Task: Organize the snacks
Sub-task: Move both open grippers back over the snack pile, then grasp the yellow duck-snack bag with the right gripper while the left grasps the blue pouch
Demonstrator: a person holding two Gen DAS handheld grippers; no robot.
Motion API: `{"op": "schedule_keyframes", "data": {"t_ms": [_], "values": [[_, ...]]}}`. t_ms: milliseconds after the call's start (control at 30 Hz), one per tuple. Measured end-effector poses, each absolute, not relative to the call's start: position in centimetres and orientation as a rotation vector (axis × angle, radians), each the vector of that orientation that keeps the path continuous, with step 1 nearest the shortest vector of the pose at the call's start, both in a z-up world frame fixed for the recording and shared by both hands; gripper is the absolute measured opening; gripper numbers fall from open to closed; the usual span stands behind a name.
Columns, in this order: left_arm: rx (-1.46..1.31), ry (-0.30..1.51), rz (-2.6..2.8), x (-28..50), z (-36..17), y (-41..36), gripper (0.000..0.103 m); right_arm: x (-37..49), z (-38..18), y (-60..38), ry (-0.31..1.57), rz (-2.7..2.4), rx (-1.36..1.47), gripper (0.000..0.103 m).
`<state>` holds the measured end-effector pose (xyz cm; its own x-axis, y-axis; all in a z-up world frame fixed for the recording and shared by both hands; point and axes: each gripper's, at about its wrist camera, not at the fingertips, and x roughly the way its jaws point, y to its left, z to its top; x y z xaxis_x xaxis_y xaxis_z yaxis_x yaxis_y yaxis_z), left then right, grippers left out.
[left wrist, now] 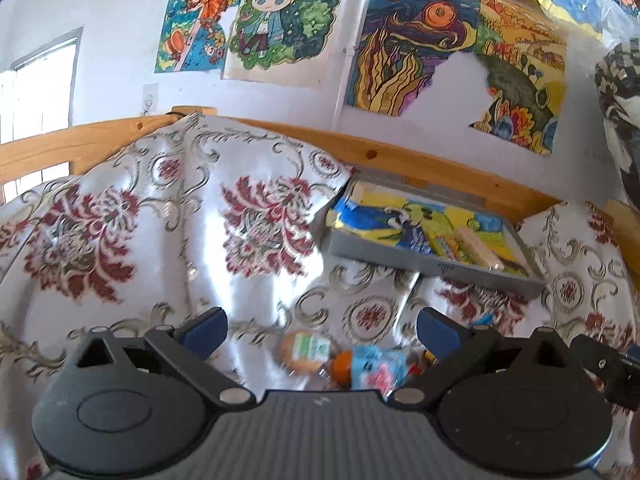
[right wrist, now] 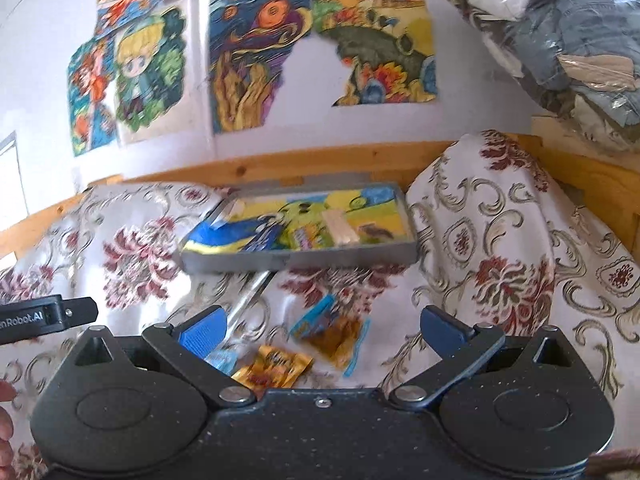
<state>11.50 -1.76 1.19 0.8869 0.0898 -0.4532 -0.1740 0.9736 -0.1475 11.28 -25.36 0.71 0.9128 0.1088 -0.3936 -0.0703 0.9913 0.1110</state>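
Note:
A grey tray (left wrist: pixel 432 266) (right wrist: pixel 296 260) lined with a colourful drawing rests tilted on the floral bed cover and holds a few snack packets. In the left wrist view my left gripper (left wrist: pixel 322 330) stands open above a round bun in a wrapper (left wrist: pixel 306 350) and a light-blue packet (left wrist: pixel 376 372) beside an orange piece (left wrist: pixel 343 366). In the right wrist view my right gripper (right wrist: pixel 322 328) is open over a clear-and-blue packet with brown snacks (right wrist: pixel 332 332) and a gold packet (right wrist: pixel 272 370). Nothing sits between either pair of fingers.
A wooden bed rail (left wrist: pixel 400 156) runs behind the tray under a wall of drawings. Floral cushions (left wrist: pixel 160 216) (right wrist: pixel 500 232) flank the tray. A plastic bag of clothes (right wrist: pixel 560 40) lies at the upper right. The other gripper's body (right wrist: pixel 44 316) shows at left.

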Motion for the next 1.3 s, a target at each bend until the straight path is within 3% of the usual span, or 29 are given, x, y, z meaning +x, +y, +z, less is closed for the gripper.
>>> {"op": "schedule_keyframes", "data": {"t_ms": [500, 1300], "values": [[-0.191, 0.513, 0.194, 6.0, -2.5, 2.0, 0.103, 9.3, 0.1, -22.8, 0.489, 0.136, 0.032, 0.102], [-0.161, 0.646, 0.129, 8.9, -2.9, 2.6, 0.103, 10.9, -1.8, -20.0, 0.684, 0.168, -0.107, 0.102]]}}
